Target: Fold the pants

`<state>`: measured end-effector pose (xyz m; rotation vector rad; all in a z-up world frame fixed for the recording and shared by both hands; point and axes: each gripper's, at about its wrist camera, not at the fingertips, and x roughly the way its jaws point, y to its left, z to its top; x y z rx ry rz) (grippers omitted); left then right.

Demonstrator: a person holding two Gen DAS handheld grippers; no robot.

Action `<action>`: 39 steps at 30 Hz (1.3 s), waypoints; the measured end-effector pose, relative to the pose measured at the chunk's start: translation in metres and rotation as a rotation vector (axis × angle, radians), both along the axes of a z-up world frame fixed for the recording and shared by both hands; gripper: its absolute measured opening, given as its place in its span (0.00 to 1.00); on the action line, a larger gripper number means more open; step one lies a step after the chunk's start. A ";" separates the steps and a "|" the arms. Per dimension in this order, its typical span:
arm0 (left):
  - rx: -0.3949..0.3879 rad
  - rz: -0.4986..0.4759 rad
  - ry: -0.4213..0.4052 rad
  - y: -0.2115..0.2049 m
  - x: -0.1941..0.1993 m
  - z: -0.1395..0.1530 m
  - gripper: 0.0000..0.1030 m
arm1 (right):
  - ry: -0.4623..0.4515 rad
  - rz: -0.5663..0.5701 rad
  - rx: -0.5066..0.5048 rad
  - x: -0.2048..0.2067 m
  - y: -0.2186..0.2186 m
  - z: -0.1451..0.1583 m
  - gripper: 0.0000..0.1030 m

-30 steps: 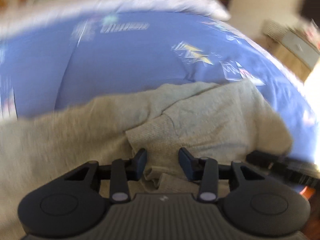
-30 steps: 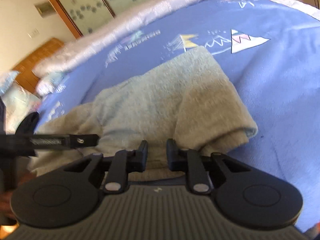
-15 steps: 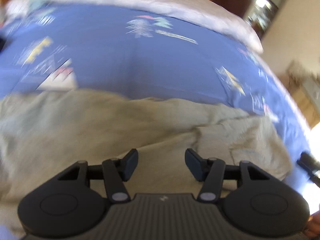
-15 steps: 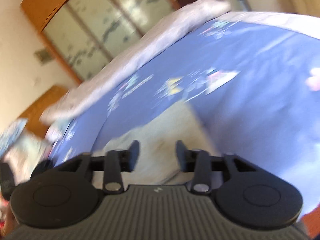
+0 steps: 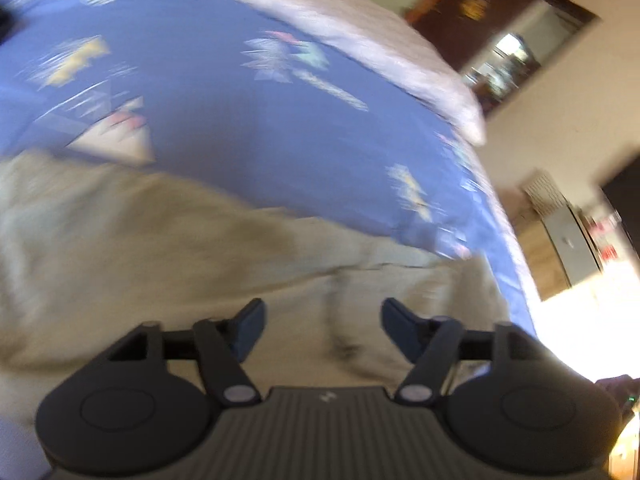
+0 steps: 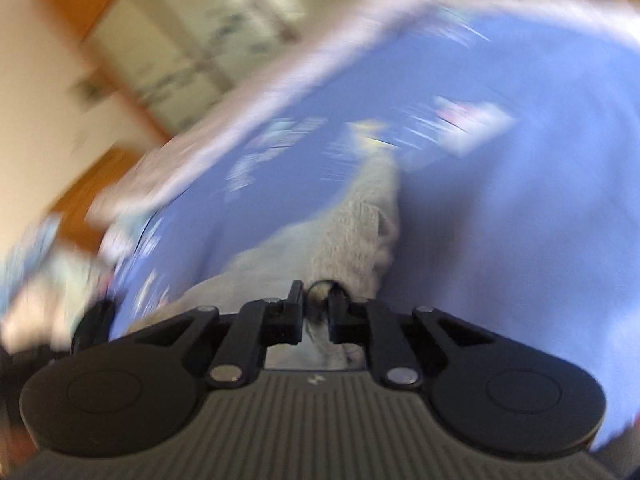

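Note:
Grey-beige knit pants (image 5: 168,248) lie spread on a blue patterned bed cover (image 5: 224,120). In the left wrist view my left gripper (image 5: 322,326) is open and empty, its blue pads wide apart just above the cloth. In the right wrist view my right gripper (image 6: 318,306) is shut on a bunched ribbed edge of the pants (image 6: 352,228), and the cloth rises from the bed cover (image 6: 520,220) into the jaws. Both views are motion-blurred.
A white quilt border (image 5: 360,36) runs along the far side of the bed. A wooden cabinet with a grey box (image 5: 560,240) stands beyond the bed's right edge. A wardrobe with glass doors (image 6: 192,44) stands behind the bed.
My right gripper has closed on the pants edge and lifted it. My left gripper has opened wider and swung across the cloth.

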<state>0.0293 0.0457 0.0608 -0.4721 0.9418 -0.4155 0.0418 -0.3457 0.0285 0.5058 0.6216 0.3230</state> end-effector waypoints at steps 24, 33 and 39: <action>0.159 -0.034 -0.183 0.032 0.011 0.054 0.12 | -0.144 0.320 -0.486 -0.017 0.144 0.003 0.70; 0.273 0.159 -0.155 0.140 -0.031 0.042 0.12 | -0.261 0.607 -0.522 -0.021 0.241 0.011 0.41; 0.301 0.226 -0.052 0.173 -0.033 -0.005 0.13 | -0.291 0.735 -0.675 -0.029 0.281 -0.013 0.40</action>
